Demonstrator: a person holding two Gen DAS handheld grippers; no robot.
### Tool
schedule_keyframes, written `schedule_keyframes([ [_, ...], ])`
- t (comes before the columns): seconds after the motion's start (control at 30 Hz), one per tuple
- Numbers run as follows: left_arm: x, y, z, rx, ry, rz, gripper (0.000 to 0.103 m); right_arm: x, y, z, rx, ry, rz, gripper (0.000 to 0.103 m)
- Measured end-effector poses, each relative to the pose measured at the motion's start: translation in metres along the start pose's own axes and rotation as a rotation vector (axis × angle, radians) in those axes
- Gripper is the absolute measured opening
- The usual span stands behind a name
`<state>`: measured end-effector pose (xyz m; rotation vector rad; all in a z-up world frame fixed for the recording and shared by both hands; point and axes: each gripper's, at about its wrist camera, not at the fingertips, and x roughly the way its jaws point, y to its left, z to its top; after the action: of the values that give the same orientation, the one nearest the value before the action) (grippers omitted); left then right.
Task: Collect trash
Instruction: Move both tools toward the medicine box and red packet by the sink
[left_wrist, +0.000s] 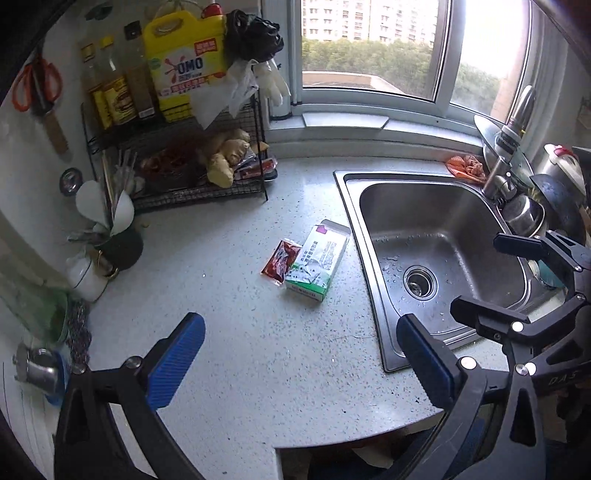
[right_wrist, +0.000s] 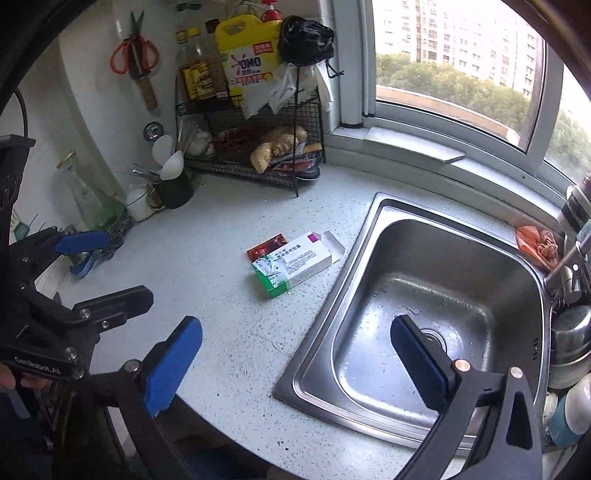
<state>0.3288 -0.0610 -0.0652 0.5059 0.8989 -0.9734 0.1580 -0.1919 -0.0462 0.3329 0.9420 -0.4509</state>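
A crumpled white-and-green carton (left_wrist: 317, 264) (right_wrist: 295, 264) lies flat on the speckled counter, just left of the sink, with one end flap open. A red sachet (left_wrist: 281, 260) (right_wrist: 266, 245) lies against its left side. My left gripper (left_wrist: 301, 354) is open and empty, hovering over the counter's front edge, well short of the carton. It also shows at the left of the right wrist view as the left gripper (right_wrist: 125, 267). My right gripper (right_wrist: 295, 354) is open and empty above the sink's near left corner. From the left wrist camera the right gripper (left_wrist: 476, 275) hangs over the sink.
A steel sink (left_wrist: 354, 236) (right_wrist: 325, 302) fills the right side, with a faucet (left_wrist: 509, 147), pots and an orange cloth (right_wrist: 537, 245) beyond it. A wire rack (left_wrist: 184, 188) with bottles, a yellow jug and ginger stands at the back left. A utensil cup (right_wrist: 173, 190) stands beside it.
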Motion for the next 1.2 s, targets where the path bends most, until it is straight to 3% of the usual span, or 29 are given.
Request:
schedule_keyframes([
  [0.27,0.047,0.013,0.032,0.109,0.051,-0.09,0.103,0.028,-0.012,0.012,0.126,0.056,-0.12,0.102],
  [0.57,0.112,0.017,0.057,0.199,0.141,-0.149,0.103,0.069,-0.03,0.021,0.215,0.133,-0.193,0.102],
  [0.93,0.196,0.005,0.063,0.296,0.251,-0.195,0.103,0.119,-0.054,0.017,0.295,0.243,-0.246,0.102],
  [1.2,0.233,-0.013,0.061,0.357,0.299,-0.214,0.098,0.142,-0.067,0.009,0.347,0.293,-0.259,0.102],
])
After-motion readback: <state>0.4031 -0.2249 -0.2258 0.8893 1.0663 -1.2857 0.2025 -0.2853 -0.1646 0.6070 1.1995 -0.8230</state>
